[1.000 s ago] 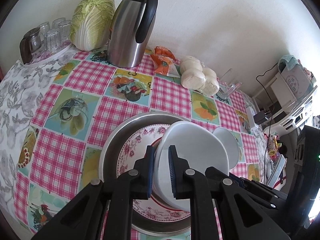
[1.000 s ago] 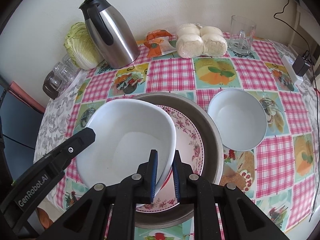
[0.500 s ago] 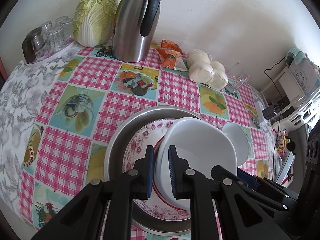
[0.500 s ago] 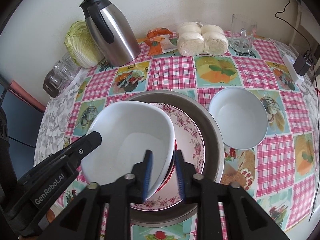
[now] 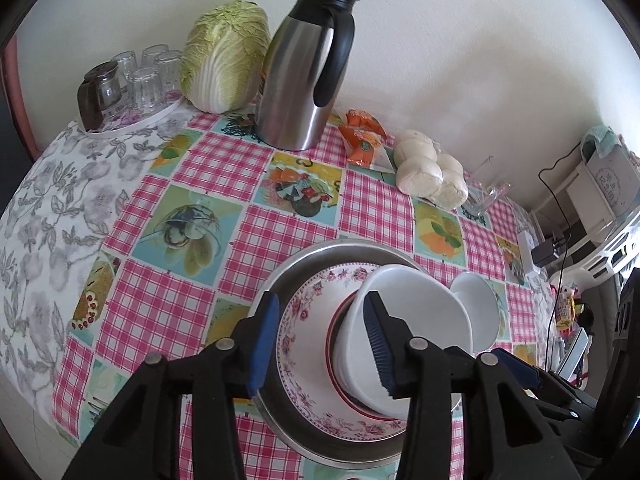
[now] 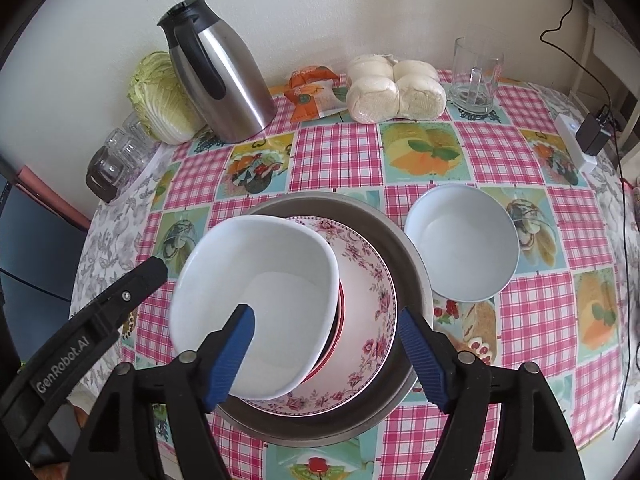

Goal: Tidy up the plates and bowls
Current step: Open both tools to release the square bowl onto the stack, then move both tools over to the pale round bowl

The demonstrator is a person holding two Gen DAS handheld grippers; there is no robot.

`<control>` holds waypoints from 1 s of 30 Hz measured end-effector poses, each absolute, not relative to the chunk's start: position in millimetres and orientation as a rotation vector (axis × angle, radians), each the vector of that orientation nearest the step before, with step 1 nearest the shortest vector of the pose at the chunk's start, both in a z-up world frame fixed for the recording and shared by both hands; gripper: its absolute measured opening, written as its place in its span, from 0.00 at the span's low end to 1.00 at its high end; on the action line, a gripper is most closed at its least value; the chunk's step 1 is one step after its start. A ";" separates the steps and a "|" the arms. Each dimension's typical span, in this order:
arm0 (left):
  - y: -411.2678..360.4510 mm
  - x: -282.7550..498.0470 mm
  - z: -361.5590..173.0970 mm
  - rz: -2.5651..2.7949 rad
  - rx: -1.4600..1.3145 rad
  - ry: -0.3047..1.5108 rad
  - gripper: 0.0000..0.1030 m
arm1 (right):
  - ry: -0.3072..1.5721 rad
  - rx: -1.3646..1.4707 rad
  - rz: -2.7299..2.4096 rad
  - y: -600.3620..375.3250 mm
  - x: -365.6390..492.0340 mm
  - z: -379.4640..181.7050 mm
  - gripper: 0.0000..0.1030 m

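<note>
A white squarish bowl (image 5: pixel 412 320) (image 6: pixel 260 296) rests on a red-rimmed plate (image 6: pixel 340 304). That plate lies on a floral plate (image 5: pixel 304 312) (image 6: pixel 372 280) inside a round metal pan (image 5: pixel 288 272) (image 6: pixel 404 252). My left gripper (image 5: pixel 320 340) is opening, its pads standing off either side of the bowl's left wall without pressing it. My right gripper (image 6: pixel 326 354) is also opening, one pad inside the bowl and the other out over the pan's rim. A second white bowl (image 5: pixel 480 312) (image 6: pixel 460 244), round, stands on the cloth just right of the pan.
At the back by the wall stand a steel thermos jug (image 6: pixel 220 72), a cabbage (image 6: pixel 160 96), a tray of glasses (image 5: pixel 128 80), an orange packet (image 6: pixel 312 92), bagged buns (image 6: pixel 392 88) and a glass mug (image 6: pixel 476 76). A charger and power strip (image 6: pixel 580 140) lie at the table's right edge.
Both grippers have gone from shut on the white bowl's rim to open and let it go. The bowl has settled onto the plates. The left gripper has drawn back and up a little.
</note>
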State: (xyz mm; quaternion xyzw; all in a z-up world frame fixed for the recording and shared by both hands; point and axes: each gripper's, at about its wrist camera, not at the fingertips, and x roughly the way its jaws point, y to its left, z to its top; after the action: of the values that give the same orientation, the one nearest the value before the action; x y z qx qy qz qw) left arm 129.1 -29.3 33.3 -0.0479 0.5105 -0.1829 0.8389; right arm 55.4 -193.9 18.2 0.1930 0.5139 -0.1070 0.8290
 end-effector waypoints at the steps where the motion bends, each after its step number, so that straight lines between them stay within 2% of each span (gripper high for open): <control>1: -27.1 129.6 34.0 -0.381 -0.107 1.078 0.48 | 1.092 0.407 -0.231 -194.1 55.1 19.1 0.79; 3: -22.8 130.5 34.6 -0.364 -0.114 1.076 0.51 | 1.099 0.396 -0.247 -194.8 54.1 21.5 0.79; 10: -7.9 133.8 34.9 -0.308 -0.146 1.075 0.52 | 1.077 0.421 -0.276 -205.1 45.9 32.1 0.79; 11: -6.4 134.2 35.1 -0.299 -0.149 1.073 0.54 | 1.070 0.422 -0.285 -206.7 44.7 34.1 0.79; 14: -0.7 135.7 36.3 -0.263 -0.156 1.065 0.72 | 1.059 0.405 -0.300 -210.3 42.8 40.4 0.79; 23: 6.7 136.9 37.7 -0.173 -0.146 1.054 0.79 | 1.066 0.419 -0.328 -226.5 34.2 50.1 0.82; 24: 7.1 136.5 37.9 -0.158 -0.142 1.050 0.85 | 1.066 0.423 -0.332 -229.1 32.8 50.6 0.82; 26: 7.4 135.7 39.1 -0.142 -0.138 1.036 0.89 | 1.065 0.432 -0.343 -234.9 29.9 52.1 0.82; 30: 4.7 133.0 43.2 -0.117 -0.124 1.007 0.89 | 1.067 0.456 -0.380 -249.8 23.1 53.8 0.82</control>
State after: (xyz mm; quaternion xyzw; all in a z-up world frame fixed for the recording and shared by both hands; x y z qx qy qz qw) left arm 133.0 4.7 43.2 -0.0594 0.4819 -0.0562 0.8724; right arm 23.1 -249.8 53.8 0.2139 0.5011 -0.1785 0.8193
